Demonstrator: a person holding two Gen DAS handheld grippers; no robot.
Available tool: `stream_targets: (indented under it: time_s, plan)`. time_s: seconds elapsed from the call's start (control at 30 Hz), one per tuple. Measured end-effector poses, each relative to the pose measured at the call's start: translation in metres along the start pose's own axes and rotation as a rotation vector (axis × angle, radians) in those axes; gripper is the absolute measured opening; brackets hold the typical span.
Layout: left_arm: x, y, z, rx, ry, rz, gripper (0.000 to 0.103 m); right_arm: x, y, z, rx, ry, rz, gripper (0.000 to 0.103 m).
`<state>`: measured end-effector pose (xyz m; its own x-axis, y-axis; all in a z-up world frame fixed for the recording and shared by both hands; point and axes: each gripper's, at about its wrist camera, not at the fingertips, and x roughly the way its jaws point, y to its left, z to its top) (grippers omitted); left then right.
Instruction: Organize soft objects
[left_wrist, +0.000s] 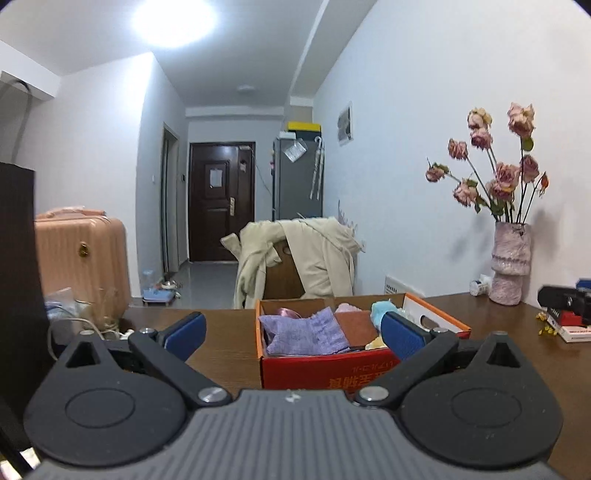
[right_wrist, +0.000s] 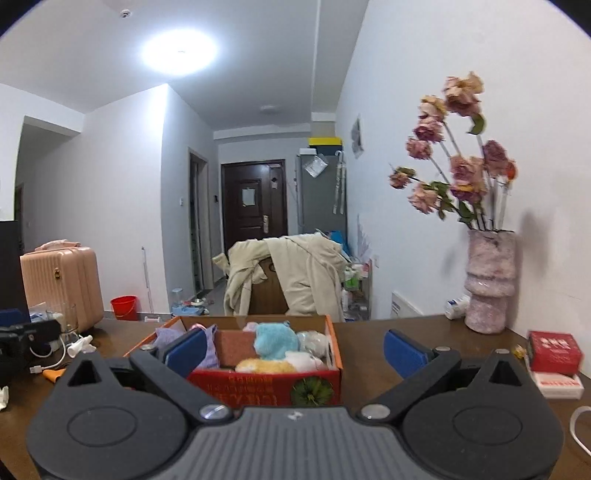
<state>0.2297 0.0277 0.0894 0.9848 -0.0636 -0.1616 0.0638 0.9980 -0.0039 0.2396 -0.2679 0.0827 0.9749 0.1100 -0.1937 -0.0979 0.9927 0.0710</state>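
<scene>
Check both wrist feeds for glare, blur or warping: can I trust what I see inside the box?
Left wrist: ceiling light blows out the top, walls bow with fisheye, but the red box and purple cloth are sharp. Right wrist: same glare, flowers smeared by motion blur, teal plush slightly soft yet readable.

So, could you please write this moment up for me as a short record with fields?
Setting: brown wooden table in a flat
Container: red cardboard box, open at the top
Contents: purple cloth, brown cloth, light blue plush toy, yellow plush toy
Left gripper: open, nothing between its fingers
Right gripper: open, nothing between its fingers
Beside the box: pink vase of dried roses, small red box
</scene>
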Motion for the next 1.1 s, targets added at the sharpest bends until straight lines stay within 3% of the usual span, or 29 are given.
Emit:
stream_targets:
  time_s: [0.27, 0.5, 0.6, 0.77, 1.1]
  plan:
    - [-0.080, -0.016, -0.040, -0.015, 0.007, 0.025, 0.103, -0.075, 0.000, -0.034, 0.010, 0.040, 0.024, 0.103]
    - [-0.142, -0.031, -0.078, -0.017, 0.007, 0.032, 0.103, -0.137, 0.016, -0.085, 0.044, 0.056, 0.055, 0.103]
    - [-0.152, -0.035, -0.081, 0.029, -0.009, -0.001, 0.103, -0.149, 0.029, -0.104, 0.014, 0.078, 0.098, 0.103]
    - [-0.165, -0.033, -0.086, 0.051, -0.021, 0.009, 0.103, -0.153, 0.046, -0.122, 0.016, 0.086, 0.143, 0.103]
    - [-0.171, -0.018, -0.087, -0.004, -0.036, 0.038, 0.103, -0.159, 0.045, -0.122, 0.034, 0.069, 0.076, 0.103]
